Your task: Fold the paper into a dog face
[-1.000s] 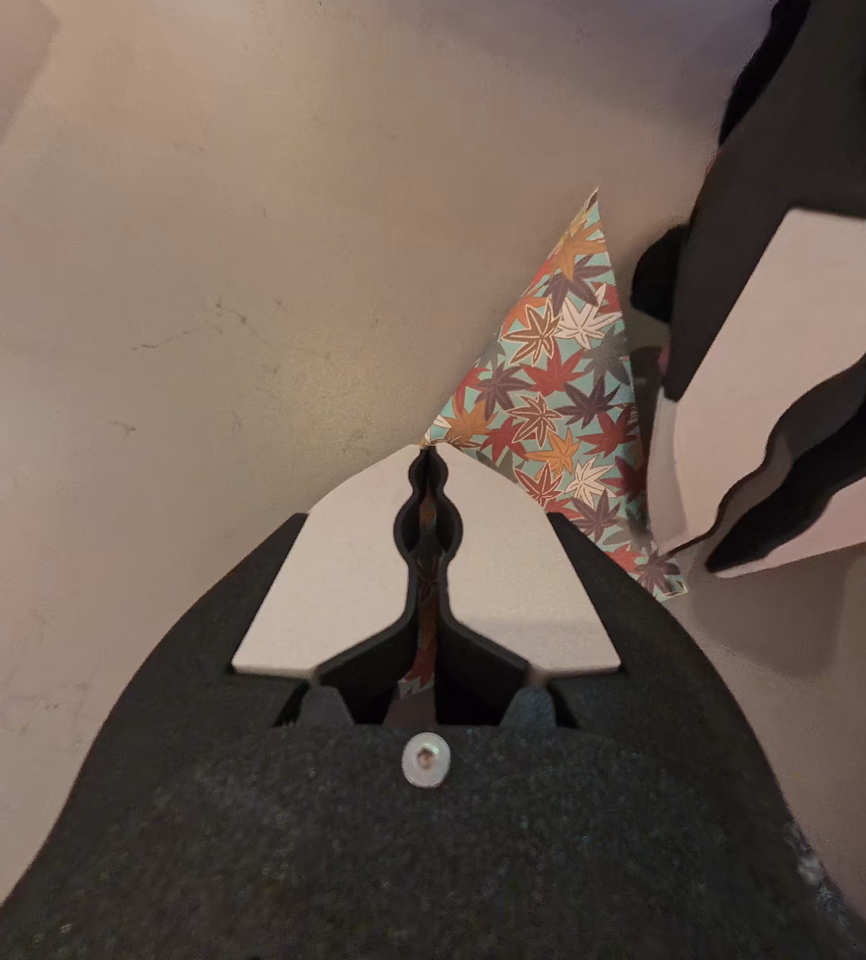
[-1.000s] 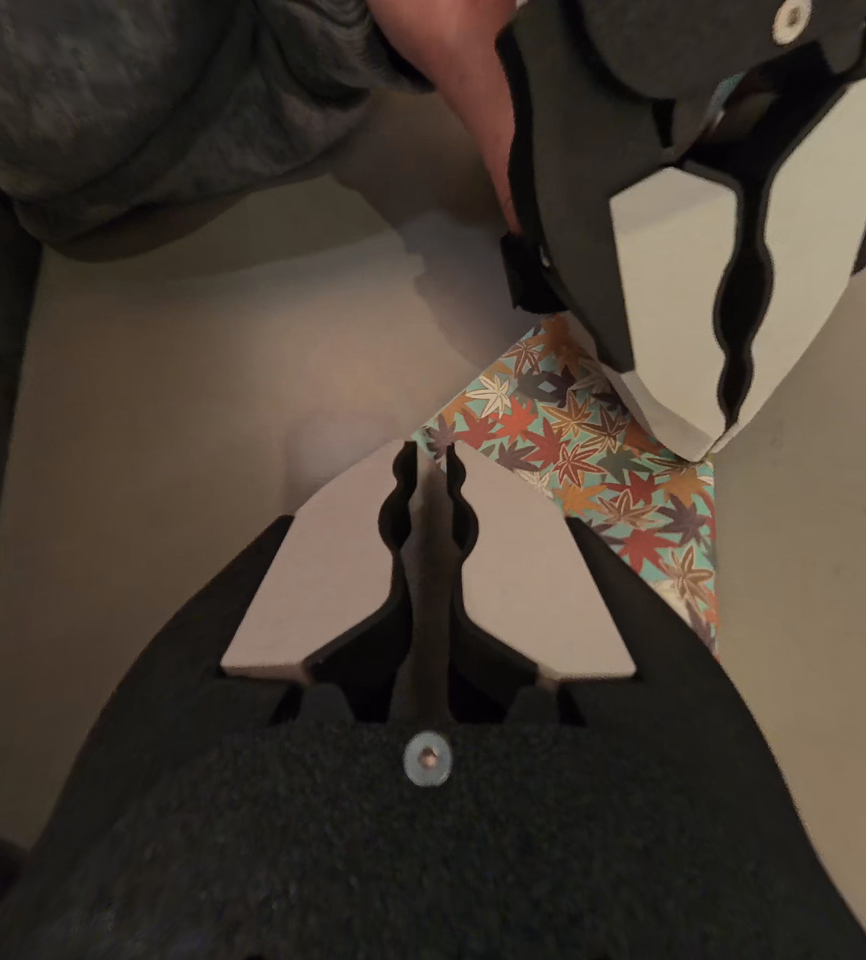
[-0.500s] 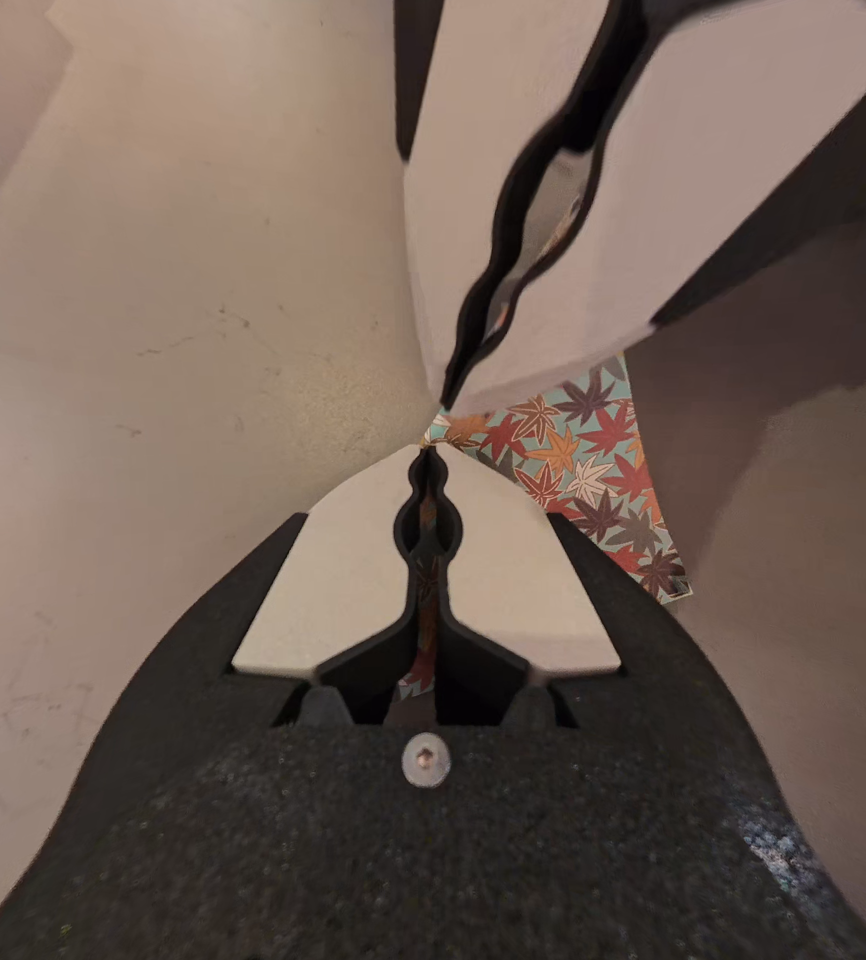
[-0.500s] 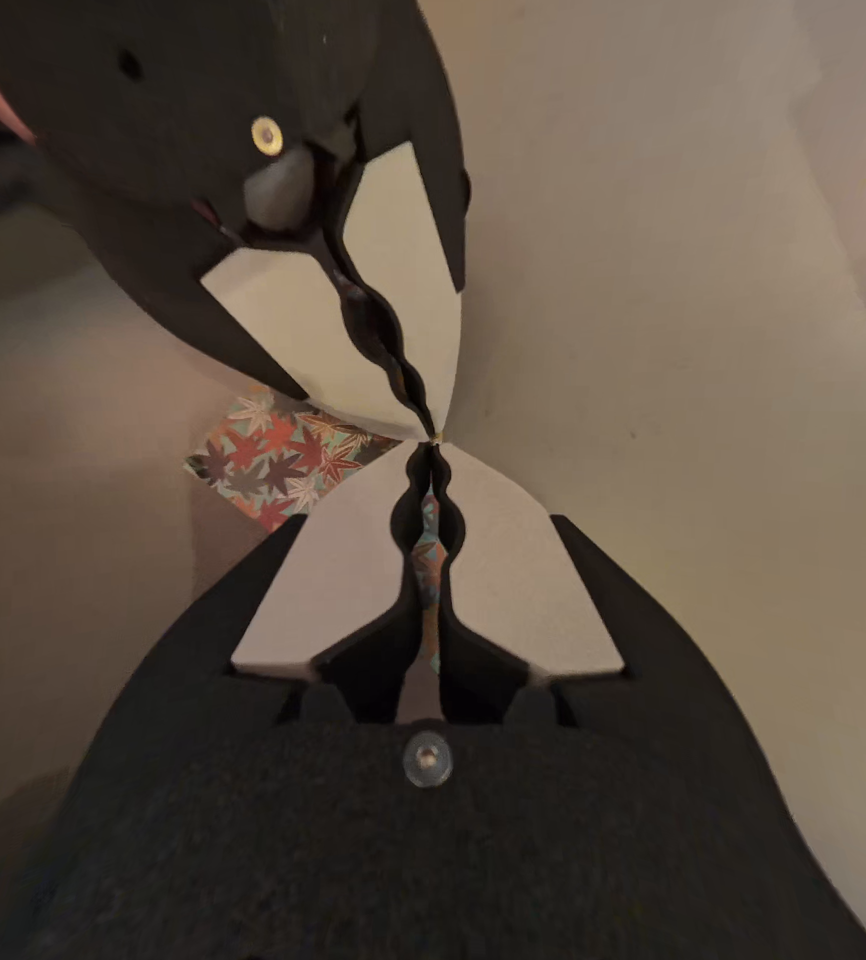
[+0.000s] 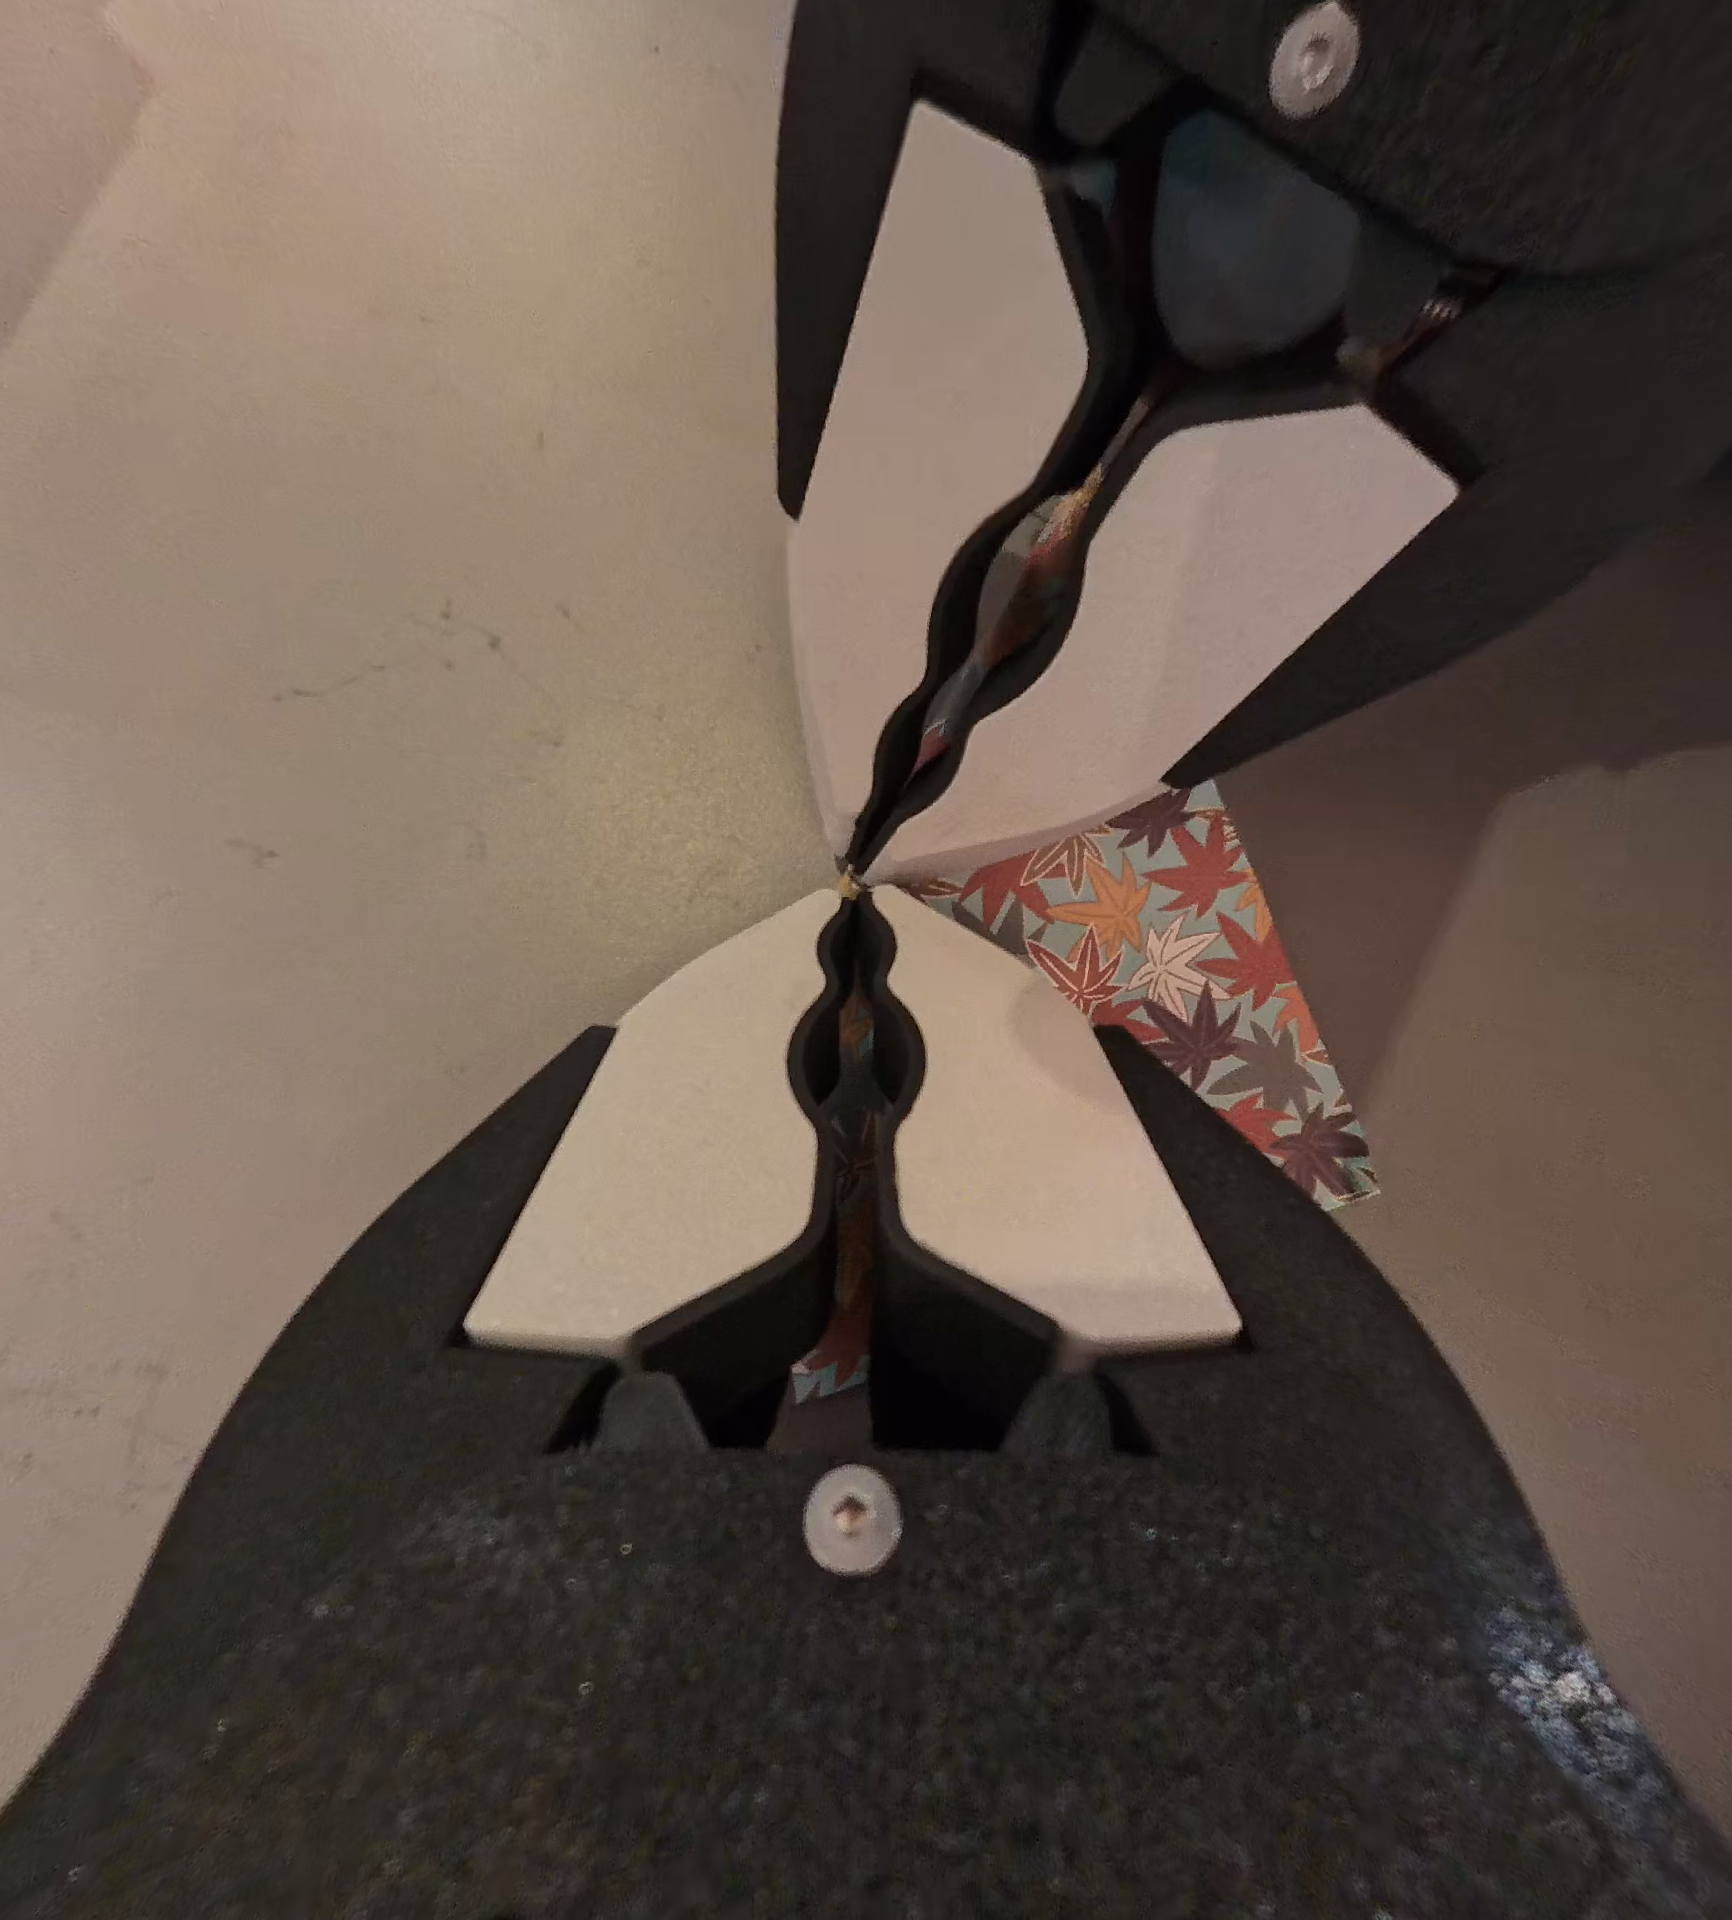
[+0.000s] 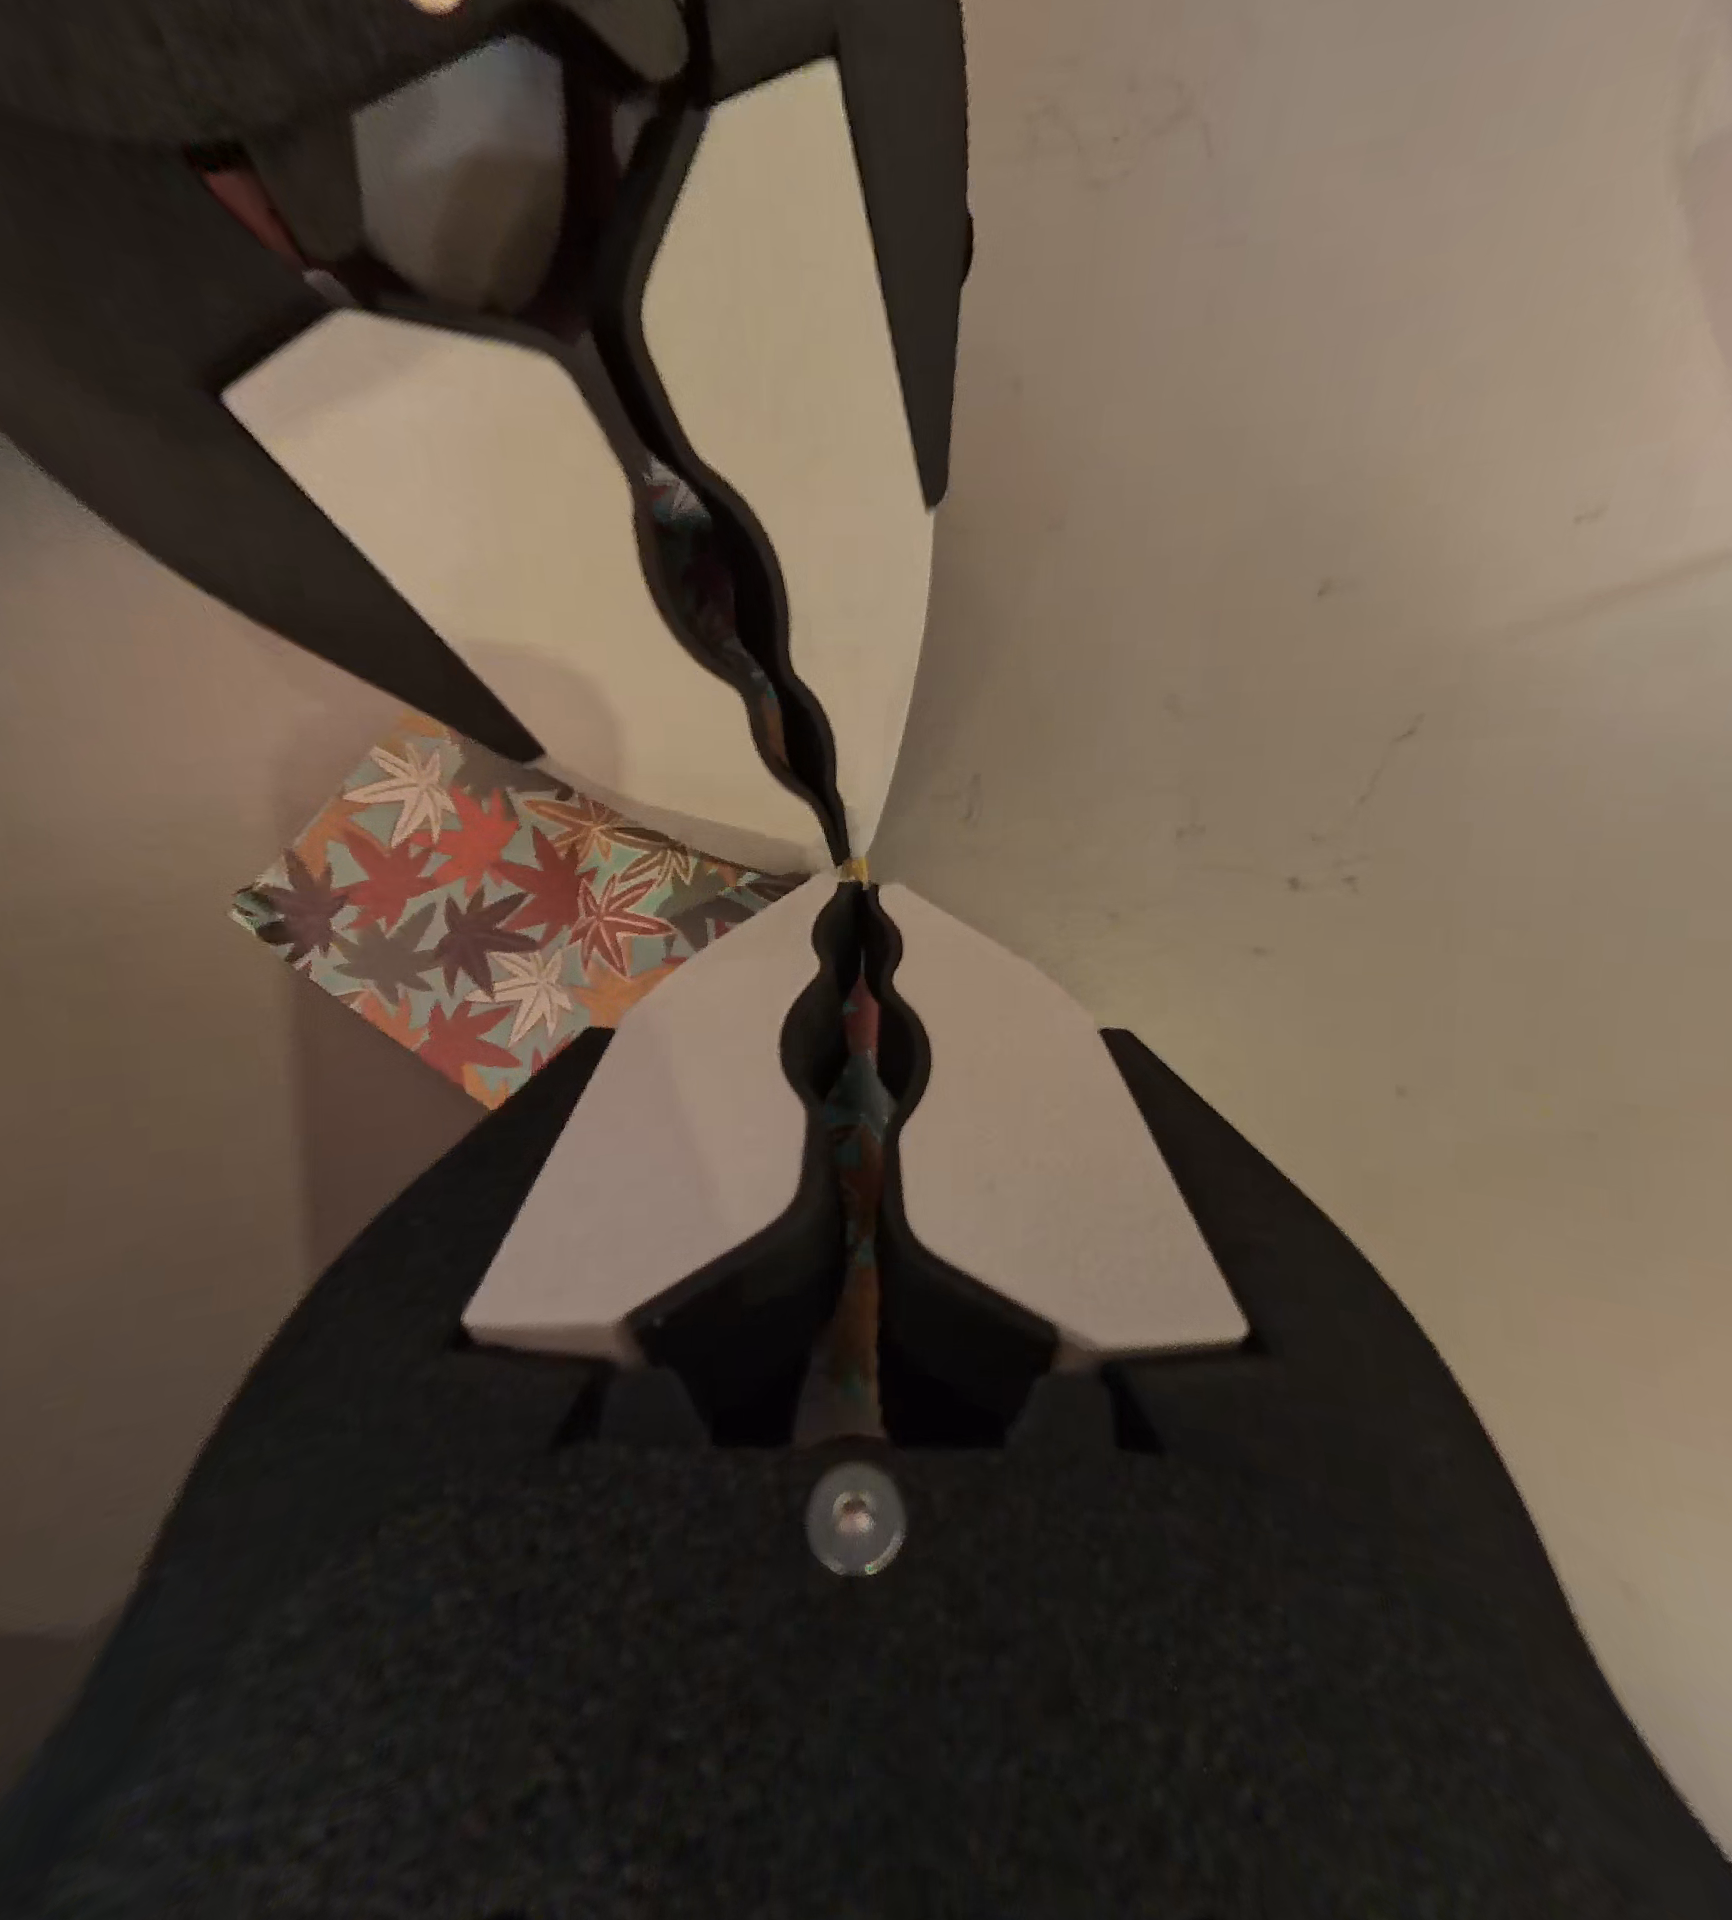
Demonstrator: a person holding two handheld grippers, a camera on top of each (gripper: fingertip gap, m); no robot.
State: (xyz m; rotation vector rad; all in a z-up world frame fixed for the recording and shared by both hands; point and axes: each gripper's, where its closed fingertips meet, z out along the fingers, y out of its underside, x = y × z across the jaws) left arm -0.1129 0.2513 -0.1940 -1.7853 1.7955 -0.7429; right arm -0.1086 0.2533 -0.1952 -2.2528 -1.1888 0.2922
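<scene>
Tip to tip over a pale table (image 5: 270, 623), the left gripper (image 5: 849, 906) and the right gripper (image 6: 854, 902) are each closed on the leaf-patterned paper (image 5: 1184, 966), with strips of the print showing in the narrow slot between each pair of white fingers (image 5: 675, 1164). In the left wrist view the right gripper comes down from the top right, its tips almost touching the left's, and the rest of the sheet fans out to the right of the meeting point, a square corner lowest. The right wrist view shows the same meeting from the other side, the paper spreading left and low. Whether the loose part rests on the table or hangs just above it cannot be told. The step in hand looks like an early fold, two parts of the sheet being brought together at one point, most likely corner to corner to make the triangle a dog face starts from. The next move would call for keeping the edges matched, lowering the sheet flat and pressing a crease along the fold without letting either pinch slip.
</scene>
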